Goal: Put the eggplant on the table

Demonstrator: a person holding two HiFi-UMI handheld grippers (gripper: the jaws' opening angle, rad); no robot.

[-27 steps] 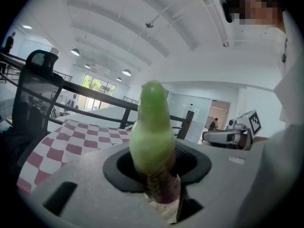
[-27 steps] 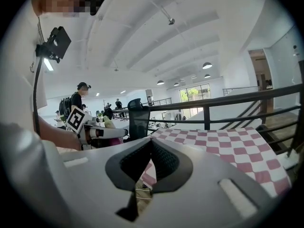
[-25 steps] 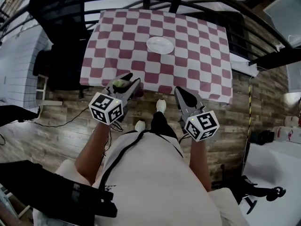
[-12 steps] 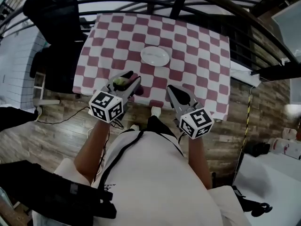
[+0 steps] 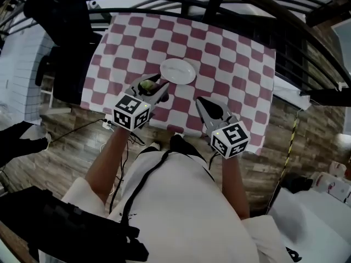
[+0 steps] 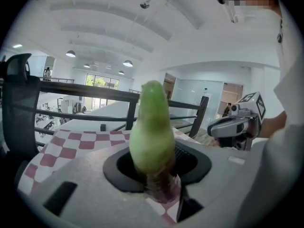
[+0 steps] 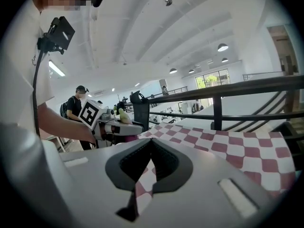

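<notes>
While the left gripper [image 6: 155, 177] pinches one eggplant [image 6: 152, 132], green end up, over the table [image 5: 230, 64] | right gripper [image 7: 151, 145] pressed together, empty | only the head view shows one plate [image 5: 177, 70], just beyond.

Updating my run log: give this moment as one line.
left gripper: shut on eggplant | right gripper: shut, empty | eggplant: not yet on table
</notes>
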